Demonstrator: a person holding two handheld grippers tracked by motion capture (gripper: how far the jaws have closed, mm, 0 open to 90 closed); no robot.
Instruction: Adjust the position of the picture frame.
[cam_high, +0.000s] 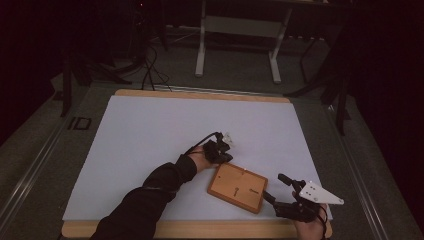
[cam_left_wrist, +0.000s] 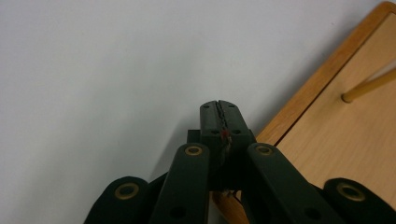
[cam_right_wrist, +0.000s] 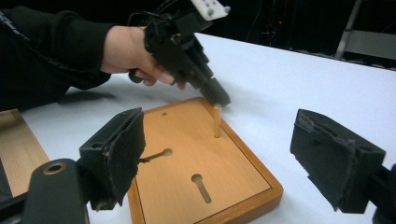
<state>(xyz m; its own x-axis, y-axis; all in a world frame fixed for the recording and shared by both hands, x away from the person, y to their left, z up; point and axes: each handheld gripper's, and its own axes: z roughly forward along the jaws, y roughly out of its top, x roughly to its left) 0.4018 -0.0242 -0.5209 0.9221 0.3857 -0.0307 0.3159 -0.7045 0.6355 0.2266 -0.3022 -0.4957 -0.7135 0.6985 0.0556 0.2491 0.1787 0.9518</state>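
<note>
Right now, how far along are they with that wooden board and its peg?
One wooden peg already stands upright near the far edge of the wooden board. The left gripper sits shut just beside that peg, its tip at the board's edge. The right gripper waits open, short of the board. Two keyhole slots in the board are unfilled, so more may remain.

Tan wooden board (cam_high: 238, 186), black tongs (cam_high: 226, 156)

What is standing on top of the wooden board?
One upright wooden peg stands on the wooden board, near its far edge. Two keyhole slots lie open.
</note>
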